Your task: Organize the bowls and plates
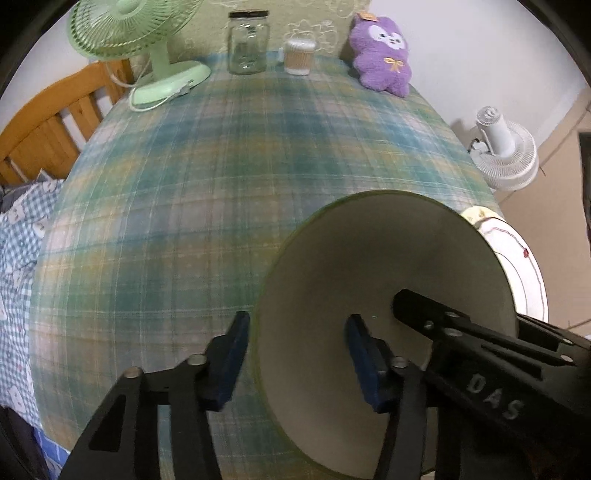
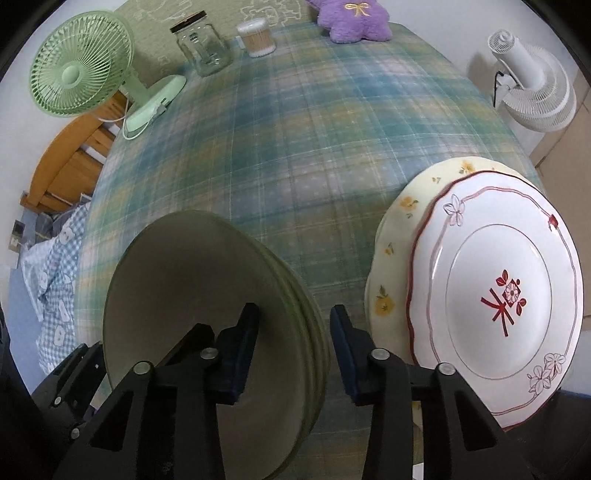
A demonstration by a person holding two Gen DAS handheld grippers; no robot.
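- Bowl (image 2: 207, 325), green and stacked with others, sits on the bench (image 1: 221, 184) between both claws.
- Left claw (image 1: 295, 354) straddles its left rim, right claw (image 2: 293, 350) its right rim; neither visibly pinches.
- Plates (image 2: 498, 295) lie just right.

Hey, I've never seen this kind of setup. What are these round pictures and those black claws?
A person holds a two-finger clamp in each hand, each with a wide-angle camera looking along its fingers. One picture comes from the left gripper, the other from the right gripper. Both straddle opposite rims of the stacked green bowls on a plaid tablecloth, pads not yet pressing. Beside them, a white plate lies on a yellow flowered plate. A fan, jar and plush toy stand behind.
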